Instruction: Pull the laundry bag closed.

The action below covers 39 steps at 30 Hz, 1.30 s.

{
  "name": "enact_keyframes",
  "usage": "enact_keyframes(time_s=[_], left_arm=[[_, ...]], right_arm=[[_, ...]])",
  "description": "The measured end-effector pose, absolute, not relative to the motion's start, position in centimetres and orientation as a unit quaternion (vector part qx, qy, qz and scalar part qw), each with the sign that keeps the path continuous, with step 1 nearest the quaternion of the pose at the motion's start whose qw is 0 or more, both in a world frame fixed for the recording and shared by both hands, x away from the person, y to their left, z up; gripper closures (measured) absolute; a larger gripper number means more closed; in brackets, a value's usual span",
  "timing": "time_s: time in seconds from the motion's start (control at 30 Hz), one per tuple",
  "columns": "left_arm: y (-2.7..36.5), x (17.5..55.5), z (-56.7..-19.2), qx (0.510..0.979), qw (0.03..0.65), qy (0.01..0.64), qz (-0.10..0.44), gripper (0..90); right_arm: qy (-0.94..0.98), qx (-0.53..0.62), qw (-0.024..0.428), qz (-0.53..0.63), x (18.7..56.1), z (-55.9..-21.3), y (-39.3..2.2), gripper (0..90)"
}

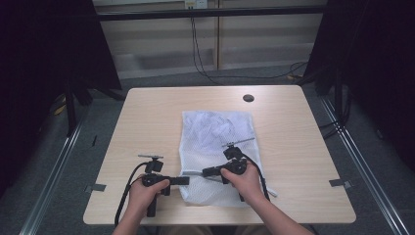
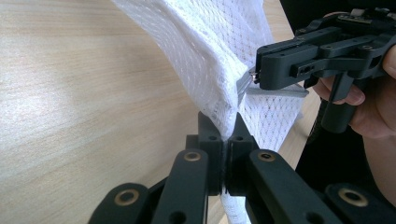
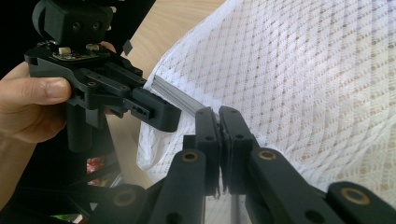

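High view: a white mesh laundry bag (image 1: 218, 147) is seen lying flat on the wooden table (image 1: 147, 122), stretching from the middle of the table down to its near edge. At the left, the left gripper (image 1: 183, 180) is held level near the near edge, pointing at the bag's left side; in the left gripper view its jaws are shut on a fold of the mesh (image 2: 224, 70), which is lifted off the table. Further right, the right gripper (image 1: 206, 172) is laid over the bag's lower part and points left, toward the other one. In the right gripper view its jaws are closed on what looks like the small metal pull of the grey zip (image 3: 180, 97) that runs along the bag's edge; the pull itself is too small to be made out fully. A dark round hole (image 1: 248, 98) is set near the far edge of the table, well apart from the bag

The bag is judged to be very light, soft and limp, so it will sag and bunch wherever it is not held. The mesh is open and thin, and could be snagged or stretched if pulled hard. The best hold is judged to be the hem beside the zip, with the pull taken by the other gripper, so that the zip is kept taut while it is drawn
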<state>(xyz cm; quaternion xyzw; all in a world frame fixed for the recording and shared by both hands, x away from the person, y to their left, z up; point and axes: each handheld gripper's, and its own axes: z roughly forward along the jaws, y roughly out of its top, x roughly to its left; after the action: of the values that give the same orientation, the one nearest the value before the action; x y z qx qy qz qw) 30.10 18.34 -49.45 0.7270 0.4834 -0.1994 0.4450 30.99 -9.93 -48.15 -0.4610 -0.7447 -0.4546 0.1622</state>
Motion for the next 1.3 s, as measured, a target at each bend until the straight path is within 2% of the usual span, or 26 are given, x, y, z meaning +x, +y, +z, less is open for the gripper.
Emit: enact_keyframes(time_s=[1.3], left_arm=[[18.9, 30.3, -49.3, 0.718, 0.451, 0.49, -0.204, 88.2]], right_arm=[[-0.734, -0.475, 0.164, -0.457, 31.0, -48.0, -11.5, 87.1]])
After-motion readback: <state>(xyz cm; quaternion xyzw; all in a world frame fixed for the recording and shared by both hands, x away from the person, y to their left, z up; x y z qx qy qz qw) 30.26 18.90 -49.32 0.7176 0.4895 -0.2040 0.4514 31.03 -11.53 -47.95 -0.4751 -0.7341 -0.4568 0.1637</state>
